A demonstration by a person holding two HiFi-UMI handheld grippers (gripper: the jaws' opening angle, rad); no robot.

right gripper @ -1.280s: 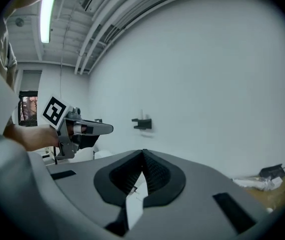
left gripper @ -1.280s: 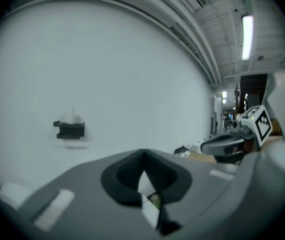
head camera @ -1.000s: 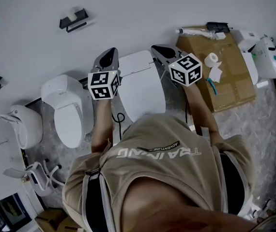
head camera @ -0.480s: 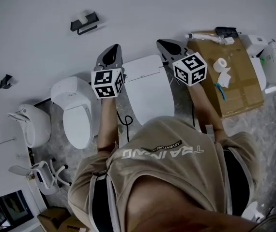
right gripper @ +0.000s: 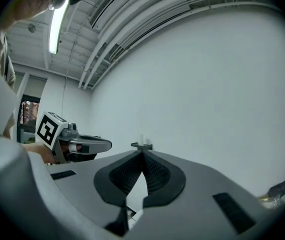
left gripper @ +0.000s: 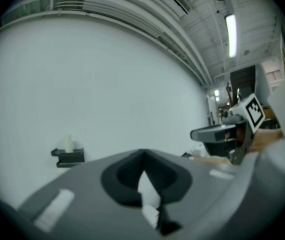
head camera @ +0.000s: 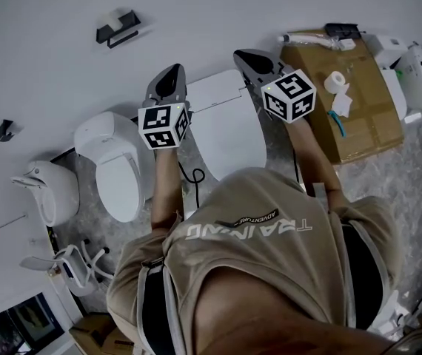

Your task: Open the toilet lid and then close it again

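The white toilet (head camera: pixel 226 128) stands against the wall in the middle of the head view, and its lid (head camera: pixel 229 135) looks flat and down. My left gripper (head camera: pixel 172 72) hovers over the toilet's left rear side, and my right gripper (head camera: pixel 242 55) is over its right rear side. Both point at the wall, with the jaws meeting at the tips and nothing between them. The left gripper view shows my shut left gripper (left gripper: pixel 142 155) before the wall, with the right gripper (left gripper: pixel 230 130) off to the side. In the right gripper view, my right gripper (right gripper: pixel 142 152) is also shut.
A second white toilet (head camera: pixel 115 161) and a white fixture (head camera: pixel 44 191) stand to the left. On the right a cardboard box (head camera: pixel 355 109) carries a paper roll (head camera: pixel 335 81). A black holder (head camera: pixel 118 28) hangs on the wall. A cable (head camera: pixel 190 177) lies on the floor.
The head view shifted a little. Both grippers stayed shut and kept their places on either side of the toilet's back.
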